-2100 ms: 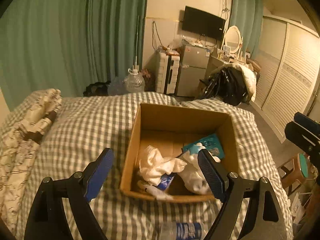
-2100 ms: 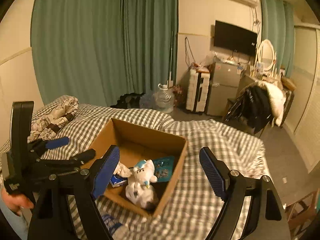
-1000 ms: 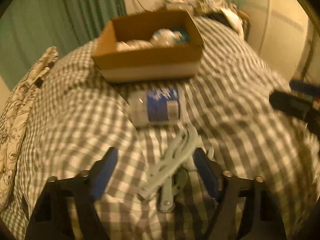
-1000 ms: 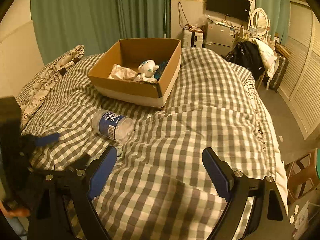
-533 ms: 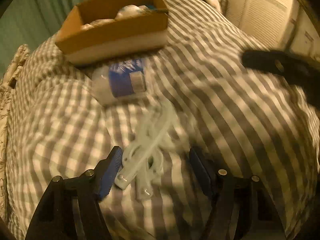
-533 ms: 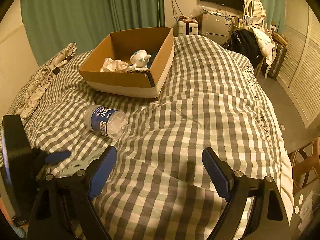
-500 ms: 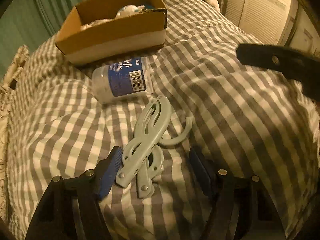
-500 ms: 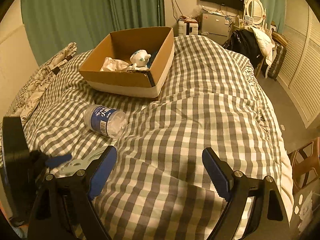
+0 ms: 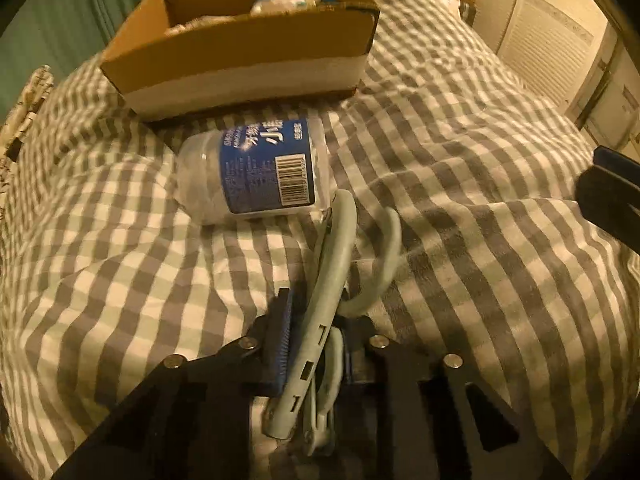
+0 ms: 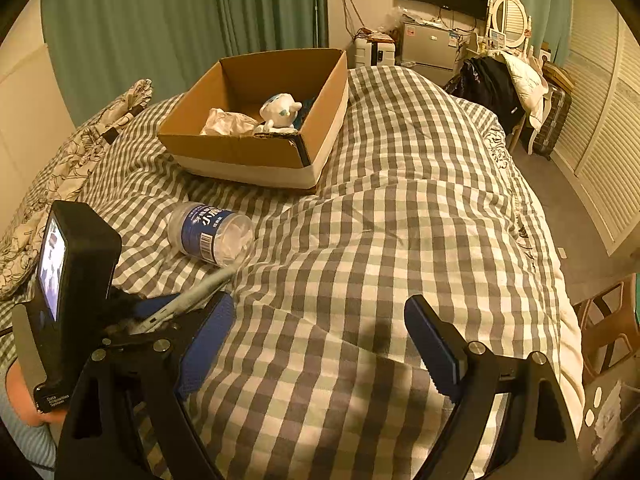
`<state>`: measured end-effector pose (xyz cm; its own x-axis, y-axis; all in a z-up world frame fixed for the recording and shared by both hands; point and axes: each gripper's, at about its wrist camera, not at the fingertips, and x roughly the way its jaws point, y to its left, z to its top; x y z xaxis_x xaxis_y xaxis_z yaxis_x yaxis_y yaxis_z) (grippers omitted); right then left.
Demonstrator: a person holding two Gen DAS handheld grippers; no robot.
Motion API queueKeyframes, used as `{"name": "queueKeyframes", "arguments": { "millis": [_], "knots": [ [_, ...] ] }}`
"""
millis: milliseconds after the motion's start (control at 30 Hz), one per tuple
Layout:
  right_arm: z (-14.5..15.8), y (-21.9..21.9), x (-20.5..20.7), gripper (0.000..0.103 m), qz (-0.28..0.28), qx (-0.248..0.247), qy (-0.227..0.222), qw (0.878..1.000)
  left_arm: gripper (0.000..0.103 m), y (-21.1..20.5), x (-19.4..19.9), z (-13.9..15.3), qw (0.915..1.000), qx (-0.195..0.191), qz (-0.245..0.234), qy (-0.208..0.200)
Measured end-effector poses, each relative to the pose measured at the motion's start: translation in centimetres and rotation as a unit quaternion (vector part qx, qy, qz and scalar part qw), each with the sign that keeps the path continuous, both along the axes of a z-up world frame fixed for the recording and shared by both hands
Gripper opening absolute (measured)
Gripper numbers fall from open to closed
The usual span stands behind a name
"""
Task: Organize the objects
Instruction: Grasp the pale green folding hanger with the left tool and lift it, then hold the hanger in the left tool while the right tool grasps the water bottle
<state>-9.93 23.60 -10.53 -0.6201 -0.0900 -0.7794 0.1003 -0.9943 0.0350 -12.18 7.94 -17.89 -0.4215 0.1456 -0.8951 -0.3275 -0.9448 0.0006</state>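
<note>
My left gripper (image 9: 312, 344) is shut on a pale folding hanger (image 9: 332, 264) that lies on the checked bedspread; its hook (image 9: 386, 256) curves to the right. The hanger also shows in the right wrist view (image 10: 192, 292), held by the left gripper (image 10: 168, 312). A plastic bottle with a blue label (image 9: 256, 168) lies on its side just beyond the hanger (image 10: 210, 234). Behind it stands an open cardboard box (image 9: 244, 52) (image 10: 264, 148) holding a white plush toy (image 10: 280, 110) and crumpled white cloth (image 10: 228, 122). My right gripper (image 10: 320, 344) is open and empty above the bedspread.
A floral pillow (image 10: 72, 168) lies at the bed's left. Right of the bed are a louvred wardrobe (image 10: 600, 152), a wooden stool (image 10: 608, 320) and a chair with clothes (image 10: 504, 80). Green curtains (image 10: 160, 32) hang behind.
My left gripper has closed on the hanger, which stood between its open fingers half a second ago. The right gripper has hardly moved.
</note>
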Motion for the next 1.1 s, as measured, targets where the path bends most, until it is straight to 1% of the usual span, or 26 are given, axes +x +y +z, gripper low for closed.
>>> {"name": "queueKeyframes", "arguments": {
  "millis": [67, 267, 367, 467, 533, 633, 700, 767, 833, 967, 1033, 1100],
  "knots": [
    [0.0, 0.1, 0.1, 0.087, -0.002, 0.002, 0.001, 1.0, 0.014, -0.5, 0.8, 1.1, 0.9998, 0.008, 0.005, 0.017],
    [0.5, -0.6, 0.0, 0.087, 0.001, 0.006, 0.008, 1.0, 0.014, -3.5, 2.7, 5.8, 0.9956, 0.051, 0.032, 0.071],
    [0.9, -1.7, -0.2, 0.087, 0.013, 0.014, 0.016, 1.0, 0.014, -5.5, 2.4, 8.0, 0.9916, 0.061, 0.057, 0.099],
    [1.1, -3.4, -1.0, 0.087, 0.037, 0.025, 0.028, 0.999, 0.014, -7.4, 1.0, 9.0, 0.9884, 0.052, 0.084, 0.115],
    [1.2, -4.9, -1.8, 0.087, 0.061, 0.033, 0.038, 0.997, 0.014, -8.9, 0.7, 9.3, 0.9863, 0.052, 0.104, 0.118],
    [0.8, -7.1, -3.9, 0.087, 0.093, 0.046, 0.045, 0.994, 0.014, -10.2, -0.8, 8.8, 0.9831, 0.05, 0.127, 0.122],
    [0.0, -8.8, -5.8, 0.087, 0.118, 0.052, 0.032, 0.991, 0.014, -10.7, -1.5, 8.3, 0.9817, 0.047, 0.139, 0.121],
    [-0.8, -9.9, -7.3, 0.087, 0.13, 0.057, 0.016, 0.99, 0.014, -11.2, -2.4, 7.5, 0.9806, 0.049, 0.15, 0.116],
    [-2.1, -11.1, -8.8, 0.087, 0.129, 0.055, -0.01, 0.99, 0.014, -11.5, -2.8, 6.8, 0.9803, 0.048, 0.156, 0.111],
    [-3.8, -12.3, -10.4, 0.087, 0.09, 0.011, -0.05, 0.995, 0.014, -12.5, -3.5, 5.7, 0.9789, 0.064, 0.171, 0.092],
    [-5.0, -13.4, -10.7, 0.087, 0.071, 0.015, -0.067, 0.995, 0.014, -13.0, -3.6, 5.6, 0.9779, 0.071, 0.176, 0.087],
    [-6.2, -14.4, -11.1, 0.088, 0.051, 0.03, -0.077, 0.995, 0.014, -13.3, -3.8, 5.8, 0.9768, 0.079, 0.179, 0.088]
  ]
}}
